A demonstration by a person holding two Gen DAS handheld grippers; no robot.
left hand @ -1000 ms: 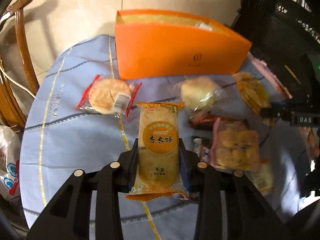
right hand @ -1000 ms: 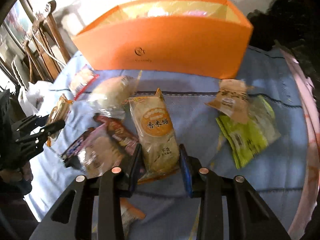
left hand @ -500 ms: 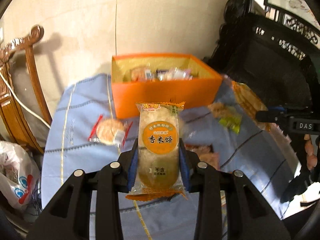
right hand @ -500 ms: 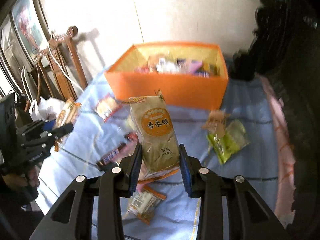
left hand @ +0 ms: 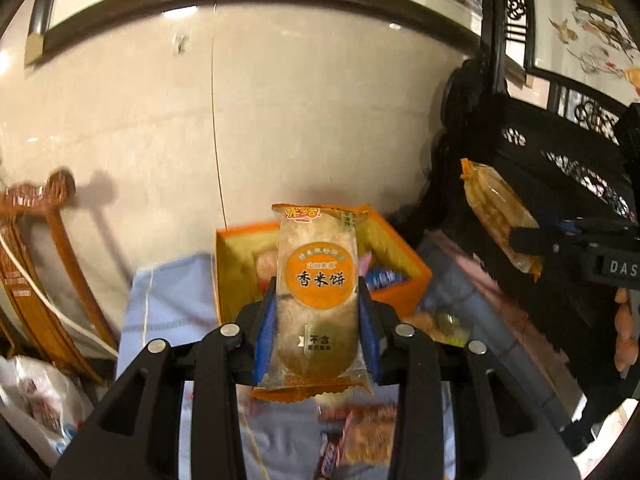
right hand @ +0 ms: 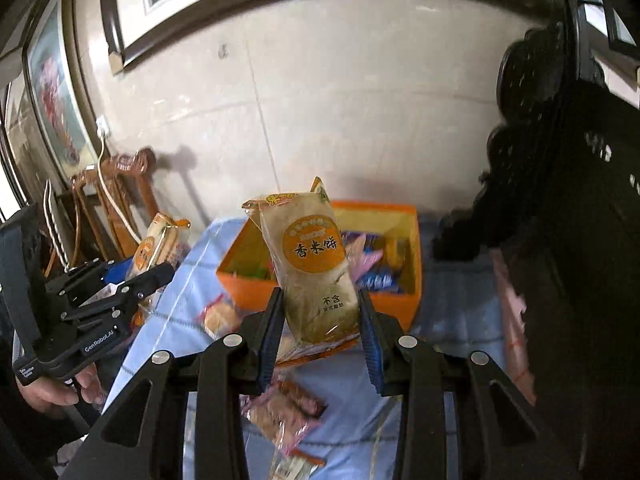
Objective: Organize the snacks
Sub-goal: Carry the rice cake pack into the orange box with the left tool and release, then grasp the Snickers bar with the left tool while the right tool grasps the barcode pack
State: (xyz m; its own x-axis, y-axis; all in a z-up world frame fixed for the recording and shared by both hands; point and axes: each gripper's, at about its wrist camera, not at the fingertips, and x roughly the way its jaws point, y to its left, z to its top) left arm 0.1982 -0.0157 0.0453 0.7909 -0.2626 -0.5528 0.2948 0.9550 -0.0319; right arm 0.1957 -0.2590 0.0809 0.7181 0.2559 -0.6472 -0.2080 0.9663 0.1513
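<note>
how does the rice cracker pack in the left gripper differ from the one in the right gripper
The left gripper holds its rice cracker pack straight, in line with the fingers; the right gripper holds its rice cracker pack tilted left. The left pack is gripped around its middle, the right pack near its bottom end. Both carry the same orange round label and hang above the orange box.

Open air above orange box [left hand: 404,280]

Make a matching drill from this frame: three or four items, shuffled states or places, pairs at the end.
1. left gripper
2. orange box
3. blue tablecloth
4. pink-wrapped snack

A. open-topped, snacks inside
B. lying on the cloth
C. shut on a rice cracker pack
D. spread under the box

Pairs: 1-C, 2-A, 3-D, 4-B
</note>
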